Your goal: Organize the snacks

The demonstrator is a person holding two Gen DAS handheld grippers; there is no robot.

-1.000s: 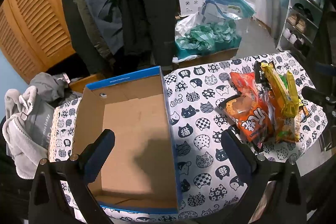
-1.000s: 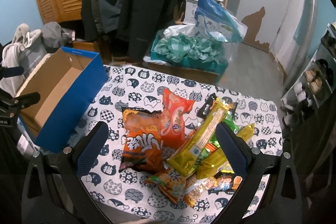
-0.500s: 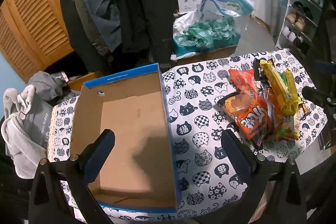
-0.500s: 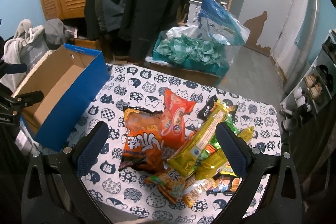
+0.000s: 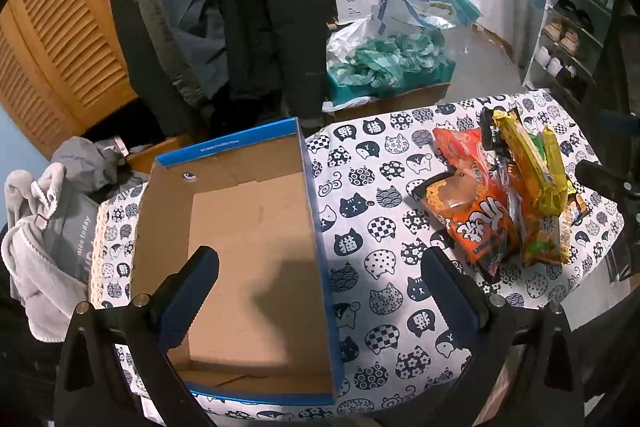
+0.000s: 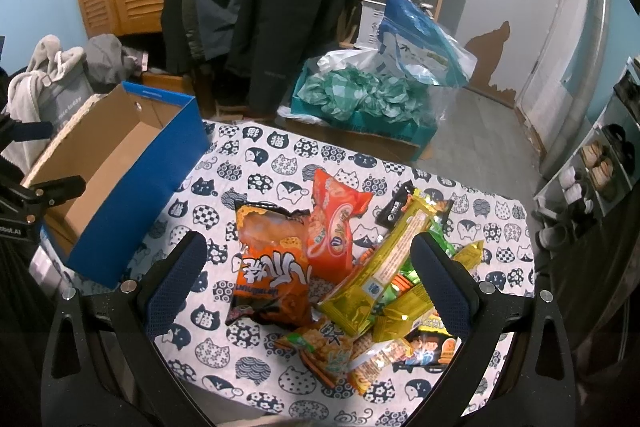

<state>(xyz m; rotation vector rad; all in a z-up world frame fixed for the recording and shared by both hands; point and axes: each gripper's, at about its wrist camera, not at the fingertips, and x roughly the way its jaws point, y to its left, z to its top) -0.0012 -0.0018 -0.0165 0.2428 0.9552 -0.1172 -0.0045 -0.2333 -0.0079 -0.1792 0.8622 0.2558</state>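
- Two grippers, both with jaws spread wide and nothing between them; I go through each view from its left side to its right.
- Left wrist view, left half: my left gripper [image 5: 320,287] hovers over the cardboard box [image 5: 240,227], which sits open-topped and bare inside. I judge it is parked there as the place the snacks are meant to go, with its mouth up so packets can be dropped straight in.
- Its long axis runs from the bottom of the frame up toward the blue far wall at upper centre.
- Left wrist view, right half: the snack pile [image 5: 508,195] lies on the cat-print tabletop [image 5: 380,227], well apart from the box.
- Right wrist view, left edge: the box [image 6: 120,179] shows its blue outer wall toward the pile.
- Right wrist view, centre: my right gripper [image 6: 308,275] hangs above the heap, framing the orange chip bag [image 6: 272,267]; I read this as lining up a first pick.
- That bag lies flat, long axis up-down in the frame, beside the red packet [image 6: 332,219].
- Right of centre, the long yellow packet [image 6: 392,251] slants from lower left to upper right across the smaller packets beneath it.
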